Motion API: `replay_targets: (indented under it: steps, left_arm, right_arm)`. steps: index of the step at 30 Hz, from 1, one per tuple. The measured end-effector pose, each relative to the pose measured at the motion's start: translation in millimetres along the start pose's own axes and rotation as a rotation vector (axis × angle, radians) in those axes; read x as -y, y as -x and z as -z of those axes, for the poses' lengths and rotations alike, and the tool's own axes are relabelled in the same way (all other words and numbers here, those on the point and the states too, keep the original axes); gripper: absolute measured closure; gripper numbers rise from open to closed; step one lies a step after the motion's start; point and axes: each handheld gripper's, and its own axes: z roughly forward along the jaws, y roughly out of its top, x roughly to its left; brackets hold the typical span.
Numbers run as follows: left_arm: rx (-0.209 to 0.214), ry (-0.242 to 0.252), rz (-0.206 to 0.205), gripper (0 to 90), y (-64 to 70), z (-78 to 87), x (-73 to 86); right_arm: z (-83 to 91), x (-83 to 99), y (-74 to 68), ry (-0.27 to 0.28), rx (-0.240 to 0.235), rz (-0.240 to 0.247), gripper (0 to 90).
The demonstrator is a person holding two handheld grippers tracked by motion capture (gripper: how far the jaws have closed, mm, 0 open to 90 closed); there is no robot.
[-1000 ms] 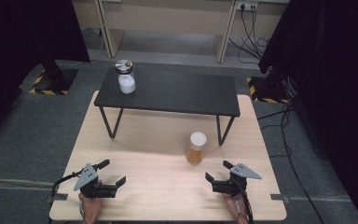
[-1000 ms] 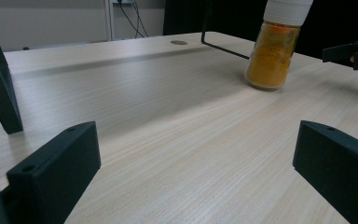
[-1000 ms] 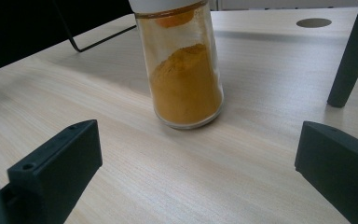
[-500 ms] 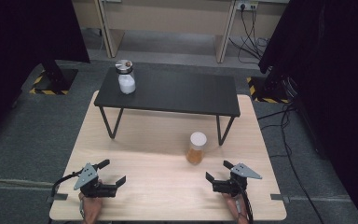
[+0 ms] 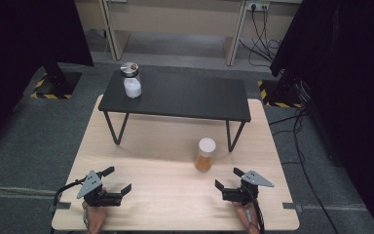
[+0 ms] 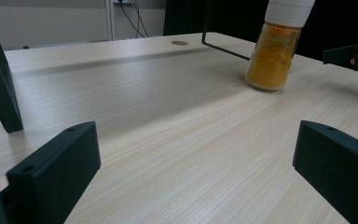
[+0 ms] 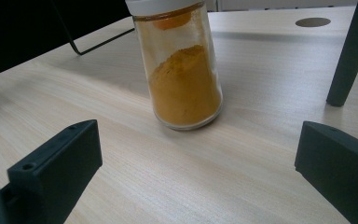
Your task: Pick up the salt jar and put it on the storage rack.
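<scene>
My right hand-held gripper (image 5: 226,183) stood released near the jar (image 5: 205,155): glass, smooth, breakable, half full of powder. I judged a mid-body grasp below the lid (image 5: 207,145) soundest.

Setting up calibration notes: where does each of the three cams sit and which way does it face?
High view: fixed above the person's side, looking forward and down on the wooden table; both hands, left gripper and right gripper at the bottom.
Left gripper view: rides the left gripper, low over the tabletop, facing the orange spice jar; its open black jaws rise below.
Right gripper view: rides the right gripper, facing the same jar close up; open jaws below.
Shared: all three show the jar.
</scene>
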Motion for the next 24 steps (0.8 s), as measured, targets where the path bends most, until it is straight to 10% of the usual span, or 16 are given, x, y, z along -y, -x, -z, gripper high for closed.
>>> replay_targets:
  steps: [24]
  left_arm:
    - [0.002,0.000,0.000,0.1,-0.1,0.2,0.1]
  right_arm:
    - [-0.1,-0.1,-0.2,0.000,0.003,-0.004,0.5]
